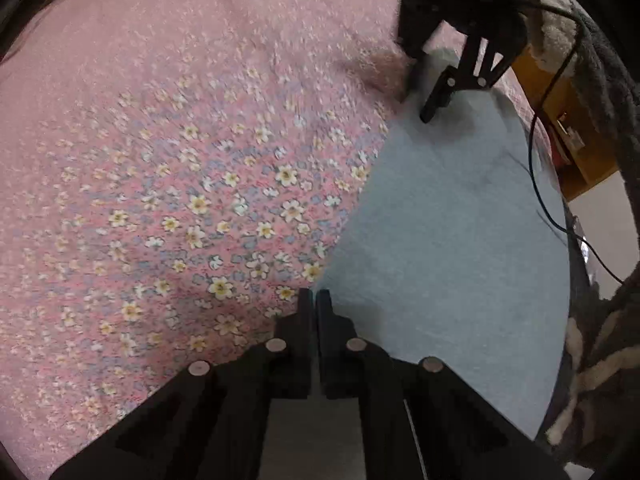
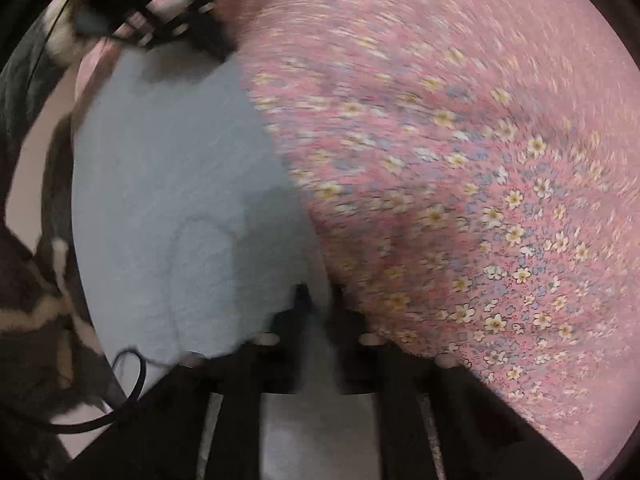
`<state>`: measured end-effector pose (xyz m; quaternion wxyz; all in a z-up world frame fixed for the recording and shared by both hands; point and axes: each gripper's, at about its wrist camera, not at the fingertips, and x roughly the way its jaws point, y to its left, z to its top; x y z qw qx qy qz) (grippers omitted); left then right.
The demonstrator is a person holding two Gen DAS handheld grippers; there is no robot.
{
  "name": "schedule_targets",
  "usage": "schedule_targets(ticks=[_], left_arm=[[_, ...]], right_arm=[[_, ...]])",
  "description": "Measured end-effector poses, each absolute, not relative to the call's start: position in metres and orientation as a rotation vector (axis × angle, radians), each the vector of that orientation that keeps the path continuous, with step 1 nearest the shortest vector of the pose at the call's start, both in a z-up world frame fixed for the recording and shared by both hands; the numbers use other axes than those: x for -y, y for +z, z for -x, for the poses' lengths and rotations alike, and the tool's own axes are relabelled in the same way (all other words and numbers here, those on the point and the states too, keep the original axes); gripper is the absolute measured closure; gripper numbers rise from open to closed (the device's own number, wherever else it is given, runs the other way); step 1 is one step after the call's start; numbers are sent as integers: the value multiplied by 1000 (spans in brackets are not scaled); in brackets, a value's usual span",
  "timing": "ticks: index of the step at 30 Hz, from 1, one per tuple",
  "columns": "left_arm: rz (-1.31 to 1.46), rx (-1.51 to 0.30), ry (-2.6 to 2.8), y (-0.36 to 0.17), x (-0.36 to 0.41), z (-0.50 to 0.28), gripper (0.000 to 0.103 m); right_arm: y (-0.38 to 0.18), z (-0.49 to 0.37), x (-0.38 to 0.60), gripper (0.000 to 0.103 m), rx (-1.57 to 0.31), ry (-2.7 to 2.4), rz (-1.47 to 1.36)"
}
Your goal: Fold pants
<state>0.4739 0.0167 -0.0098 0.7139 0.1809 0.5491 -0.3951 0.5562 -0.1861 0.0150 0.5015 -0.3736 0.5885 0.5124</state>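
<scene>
Left gripper (image 1: 314, 300) and right gripper (image 2: 320, 296) both clenched on the pants' (image 1: 440, 240) edge.
Pants lie at frame right on the floral sheet (image 1: 180, 160); thin pinches may slip, or catch the sheet too.
</scene>
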Motion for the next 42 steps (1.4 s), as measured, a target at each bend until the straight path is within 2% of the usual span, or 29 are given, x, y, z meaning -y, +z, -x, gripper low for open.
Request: schedule_targets(ticks=[1, 5, 9, 12, 15, 20, 22, 27, 42], left_arm=[[-397, -1192, -866, -5, -19, -470, 101], [-407, -1100, -829, 22, -29, -449, 101], [-415, -956, -746, 63, -38, -404, 101], [-387, -922, -674, 82, -33, -359, 101], [-441, -857, -581, 92, -14, -297, 101], [-401, -822, -522, 86, 7, -215, 101], [-431, -812, -495, 76, 18, -183, 101], [-553, -808, -444, 44, 44, -132, 101], [-727, -826, -428, -8, 74, -92, 101]], right_arm=[[20, -554, 187, 99, -1402, 1235, 925], [47, -524, 190, 99, -1228, 1143, 1025], [75, -462, 198, 99, -902, 993, 1211], [93, -397, 213, 99, -652, 873, 1293], [90, -330, 221, 99, -460, 744, 1386], [48, -240, 240, 99, -202, 565, 1602], [24, -209, 250, 99, -153, 561, 1634], [-10, -161, 259, 100, -173, 606, 1566], [-63, -126, 272, 100, -81, 586, 1719]])
